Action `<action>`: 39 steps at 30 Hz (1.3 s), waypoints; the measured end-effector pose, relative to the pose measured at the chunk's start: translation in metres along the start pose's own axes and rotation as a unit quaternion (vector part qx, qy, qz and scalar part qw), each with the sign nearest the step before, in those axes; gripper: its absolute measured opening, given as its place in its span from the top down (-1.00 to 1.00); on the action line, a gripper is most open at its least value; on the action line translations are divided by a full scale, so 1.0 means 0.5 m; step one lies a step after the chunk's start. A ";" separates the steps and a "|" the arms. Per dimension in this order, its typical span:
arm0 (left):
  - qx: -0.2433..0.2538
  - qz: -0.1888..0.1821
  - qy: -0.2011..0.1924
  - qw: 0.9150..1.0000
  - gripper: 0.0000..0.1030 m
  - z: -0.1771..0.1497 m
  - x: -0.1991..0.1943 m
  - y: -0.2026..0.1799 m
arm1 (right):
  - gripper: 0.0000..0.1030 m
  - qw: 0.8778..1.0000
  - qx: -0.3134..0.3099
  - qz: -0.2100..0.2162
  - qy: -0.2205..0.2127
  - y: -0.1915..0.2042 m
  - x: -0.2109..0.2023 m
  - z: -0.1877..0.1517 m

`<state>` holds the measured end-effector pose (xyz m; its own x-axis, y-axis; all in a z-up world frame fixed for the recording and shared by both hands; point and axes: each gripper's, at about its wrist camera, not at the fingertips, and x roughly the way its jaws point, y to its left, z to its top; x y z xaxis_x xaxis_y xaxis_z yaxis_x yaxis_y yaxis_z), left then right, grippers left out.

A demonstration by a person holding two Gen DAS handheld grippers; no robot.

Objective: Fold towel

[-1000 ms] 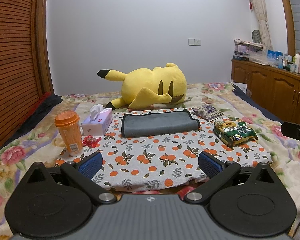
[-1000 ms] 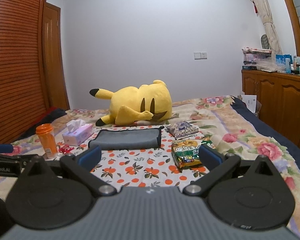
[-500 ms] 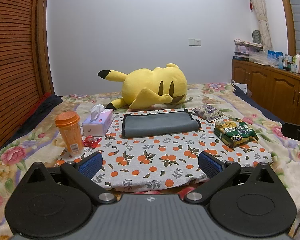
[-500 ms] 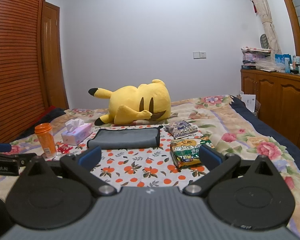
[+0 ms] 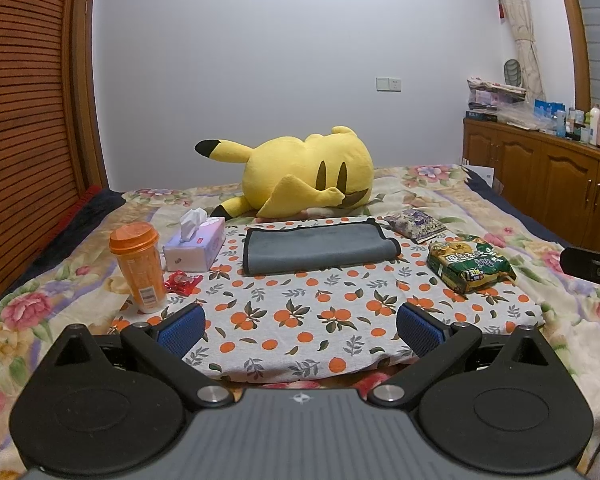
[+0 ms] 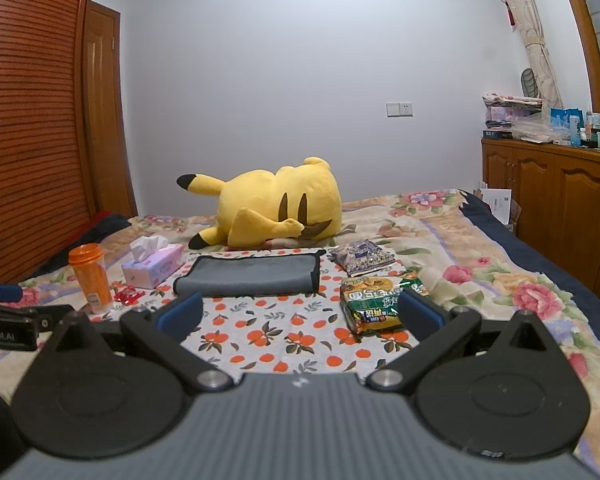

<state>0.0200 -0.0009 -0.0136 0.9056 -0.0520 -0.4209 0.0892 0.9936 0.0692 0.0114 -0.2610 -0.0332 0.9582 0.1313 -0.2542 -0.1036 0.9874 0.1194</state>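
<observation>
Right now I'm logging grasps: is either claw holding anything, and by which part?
Nothing is held. The left claw and right claw are both open, short of the grey towel.

On the bed's cloth (image 5: 300,320) I see the towel (image 5: 318,250) lying centre, the plush toy (image 5: 304,176) behind it, tissue box (image 5: 196,246) and cup (image 5: 138,266) to its left, and snack packets (image 5: 470,266) to its right.
</observation>
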 end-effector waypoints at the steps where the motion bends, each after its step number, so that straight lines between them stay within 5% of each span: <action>1: -0.001 0.000 0.000 1.000 -1.00 0.000 0.000 0.001 | -1.00 1.000 0.000 0.000 0.000 0.000 0.001 -0.001; 39: 0.003 0.001 0.002 1.000 -1.00 0.003 0.003 0.003 | -1.00 1.000 -0.001 0.000 0.002 -0.002 0.001 -0.002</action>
<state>0.0221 0.0002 -0.0130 0.9042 -0.0496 -0.4243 0.0898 0.9931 0.0752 0.0117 -0.2618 -0.0345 0.9574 0.1311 -0.2573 -0.1039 0.9877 0.1167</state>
